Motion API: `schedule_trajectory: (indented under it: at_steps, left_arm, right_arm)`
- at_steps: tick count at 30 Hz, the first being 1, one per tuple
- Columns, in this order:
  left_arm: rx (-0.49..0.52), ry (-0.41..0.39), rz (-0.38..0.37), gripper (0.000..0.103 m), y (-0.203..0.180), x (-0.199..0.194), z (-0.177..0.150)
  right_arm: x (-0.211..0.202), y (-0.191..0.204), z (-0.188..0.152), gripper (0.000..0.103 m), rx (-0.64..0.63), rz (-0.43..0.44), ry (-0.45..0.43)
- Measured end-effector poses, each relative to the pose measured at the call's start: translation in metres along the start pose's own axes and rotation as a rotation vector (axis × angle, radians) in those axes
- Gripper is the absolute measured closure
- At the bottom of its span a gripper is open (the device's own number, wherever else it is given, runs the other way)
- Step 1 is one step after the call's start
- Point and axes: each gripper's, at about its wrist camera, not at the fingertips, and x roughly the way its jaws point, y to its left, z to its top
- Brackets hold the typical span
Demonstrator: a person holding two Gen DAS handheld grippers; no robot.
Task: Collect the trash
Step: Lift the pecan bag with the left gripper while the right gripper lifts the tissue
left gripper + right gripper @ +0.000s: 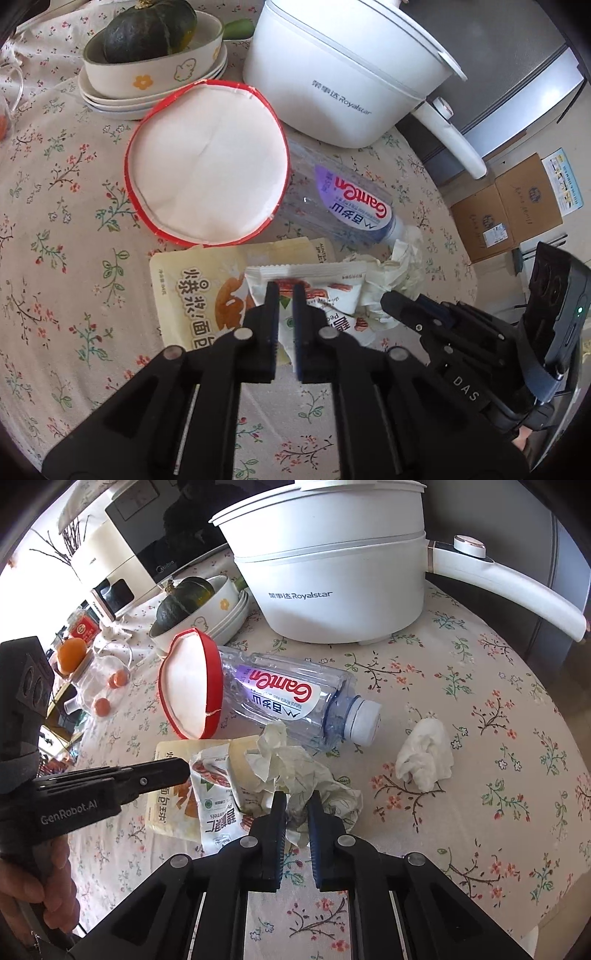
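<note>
My left gripper (286, 286) is shut on a white pecan snack packet (325, 291), which lies over a yellow bread bag (199, 291). My right gripper (297, 795) is shut on a crumpled cream wrapper (291, 768) beside the packet (214, 797). An empty Ganten water bottle (291, 701) lies on its side behind them. A red-rimmed paper lid (207, 162) leans against the bottle. A crumpled white tissue (424, 755) lies alone to the right. The right gripper shows in the left wrist view (391, 297), and the left one in the right wrist view (184, 771).
A white Royalstar electric pot (332, 572) stands at the back of the floral tablecloth (480, 701). Stacked dishes hold a green squash (147, 29) at the back left. Cardboard boxes (506, 206) sit on the floor past the table's right edge.
</note>
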Motion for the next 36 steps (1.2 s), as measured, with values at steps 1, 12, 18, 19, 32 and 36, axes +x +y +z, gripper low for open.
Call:
schedule_trajectory:
  at_steps: [1,12,18,19,32,36]
  left_arm:
    - [-0.002,-0.015,-0.015,0.064,0.001,-0.004,0.001]
    - [0.052,0.123,-0.066,0.034,-0.031,0.015,-0.018]
    - [0.042,0.133,-0.112,0.034,-0.036,0.008,-0.034]
    - [0.074,0.124,-0.09,0.034,-0.041,0.005,-0.035]
    - [0.425,0.139,0.093,0.029,-0.099,0.032,-0.075]
    - [0.45,0.148,0.159,0.028,-0.097,0.045,-0.076]
  right_arm:
    - [-0.002,-0.002,0.0,0.091,0.006,0.002,-0.001]
    - [-0.011,-0.015,-0.016,0.092,0.112,0.14,0.073]
    - [-0.014,-0.012,-0.029,0.092,0.16,0.172,0.114]
    - [-0.016,-0.014,-0.031,0.092,0.172,0.163,0.117]
    - [-0.032,-0.047,-0.041,0.092,0.272,0.112,0.111]
    - [-0.04,-0.048,-0.043,0.092,0.251,0.061,0.1]
